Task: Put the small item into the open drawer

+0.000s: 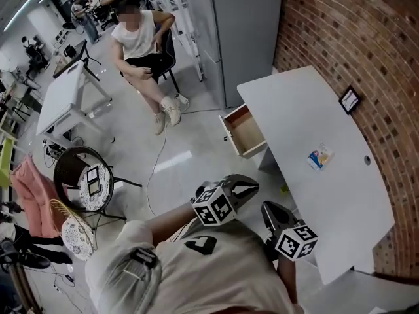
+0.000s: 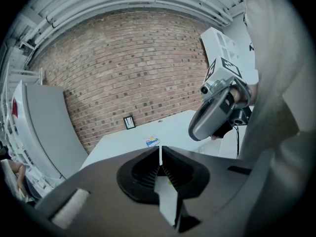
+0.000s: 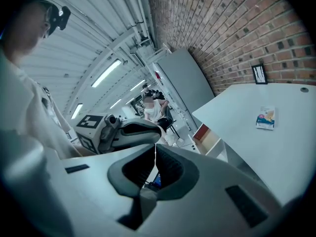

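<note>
White table (image 1: pixel 298 106) along the brick wall, open drawer (image 1: pixel 245 131) sticking out of its left edge, looks empty as far as visible. Left gripper (image 2: pixel 161 151) and right gripper (image 3: pixel 156 149) are both pressed together, nothing between the jaws, held close to the person's chest, well apart from the table. Small item (image 1: pixel 320 156), a flat packet, lies on the tabletop to the right of the drawer.

Risks: the jaws have to spread before any pick. The packet lies flat, so the tips may skid over it or push it along the table. The drawer opening is narrow, so a release could miss it.

Hard to see: packet print is too small, and the drawer's back is cut off under the tabletop.
</note>
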`<state>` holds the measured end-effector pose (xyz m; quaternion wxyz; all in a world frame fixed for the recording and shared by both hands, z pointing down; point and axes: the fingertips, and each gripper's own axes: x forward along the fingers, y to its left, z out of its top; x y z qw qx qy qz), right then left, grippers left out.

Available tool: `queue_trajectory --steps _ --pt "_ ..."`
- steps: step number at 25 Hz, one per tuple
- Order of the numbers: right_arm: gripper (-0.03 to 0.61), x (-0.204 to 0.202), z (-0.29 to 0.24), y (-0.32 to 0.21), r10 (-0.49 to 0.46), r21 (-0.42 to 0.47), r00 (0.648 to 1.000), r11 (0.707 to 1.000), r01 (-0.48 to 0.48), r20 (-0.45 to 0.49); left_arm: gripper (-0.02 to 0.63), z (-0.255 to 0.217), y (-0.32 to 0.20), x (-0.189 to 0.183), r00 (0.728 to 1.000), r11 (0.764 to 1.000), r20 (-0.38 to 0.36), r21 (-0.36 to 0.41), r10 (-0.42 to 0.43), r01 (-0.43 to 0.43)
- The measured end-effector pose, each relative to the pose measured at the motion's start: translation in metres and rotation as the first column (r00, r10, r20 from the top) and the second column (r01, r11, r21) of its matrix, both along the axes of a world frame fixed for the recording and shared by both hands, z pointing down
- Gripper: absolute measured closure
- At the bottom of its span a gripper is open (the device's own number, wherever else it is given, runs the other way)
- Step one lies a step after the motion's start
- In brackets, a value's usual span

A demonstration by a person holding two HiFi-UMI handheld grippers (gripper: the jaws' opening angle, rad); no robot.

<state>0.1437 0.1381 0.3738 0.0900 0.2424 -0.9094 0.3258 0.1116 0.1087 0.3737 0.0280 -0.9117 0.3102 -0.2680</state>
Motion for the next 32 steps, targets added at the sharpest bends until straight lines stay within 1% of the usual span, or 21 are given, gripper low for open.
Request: queue_trajectory --steps 3,7,10,14,16,18,23,27,29,32 --pt "0.572 -0.005 0.001 -0.011 0.011 0.001 1.0 1.0 -0.011 -0.023 0.597 0.004 -0.013 -0.01 1.0 1.0 -0.019 0.001 -0.001 0.001" --pt "0.572 -0.021 -0.002 -0.043 0.032 0.026 0.998 0.999 -0.031 -0.044 0.597 0.005 -0.048 -0.031 1.0 1.0 -0.02 0.012 0.005 -0.005" --pt "0.572 -0.028 0.002 -0.056 0.06 0.011 0.995 0.998 -0.06 -0.076 0.597 0.011 -0.063 -0.041 0.999 1.0 -0.05 -0.002 0.021 -0.021" --pt "0.572 -0.058 0.002 -0.089 0.075 0.024 0.992 0.997 -0.073 -0.099 0.597 0.013 -0.093 -0.071 0.996 0.999 -0.084 0.007 0.033 -0.033" --pt "0.572 -0.074 0.003 -0.108 0.064 0.029 0.992 0.998 -0.061 -0.108 0.597 0.013 -0.111 -0.088 0.995 1.0 -0.1 0.01 0.021 -0.02" --pt "0.572 -0.08 0.004 -0.124 0.064 0.026 0.991 0.998 -0.061 -0.117 0.597 0.017 -0.128 -0.097 0.994 1.0 -0.112 0.001 0.009 -0.009" --pt "0.572 -0.071 0.01 -0.142 0.148 -0.018 0.979 0.988 -0.152 -0.143 0.597 0.03 -0.156 -0.103 0.99 0.998 -0.132 -0.045 0.041 -0.047" --pt "0.572 -0.061 0.012 -0.163 0.209 -0.039 0.97 0.976 -0.216 -0.125 0.597 0.028 -0.183 -0.108 0.99 0.998 -0.132 -0.035 0.044 -0.049" --pt "0.572 -0.047 0.016 -0.171 0.228 -0.041 0.965 0.971 -0.235 -0.131 0.597 0.029 -0.191 -0.103 0.99 0.998 -0.133 -0.035 0.039 -0.044" --pt "0.572 -0.015 0.022 -0.18 0.257 -0.044 0.955 0.963 -0.266 -0.148 0.597 0.032 -0.199 -0.086 0.991 0.999 -0.129 -0.032 0.038 -0.043"
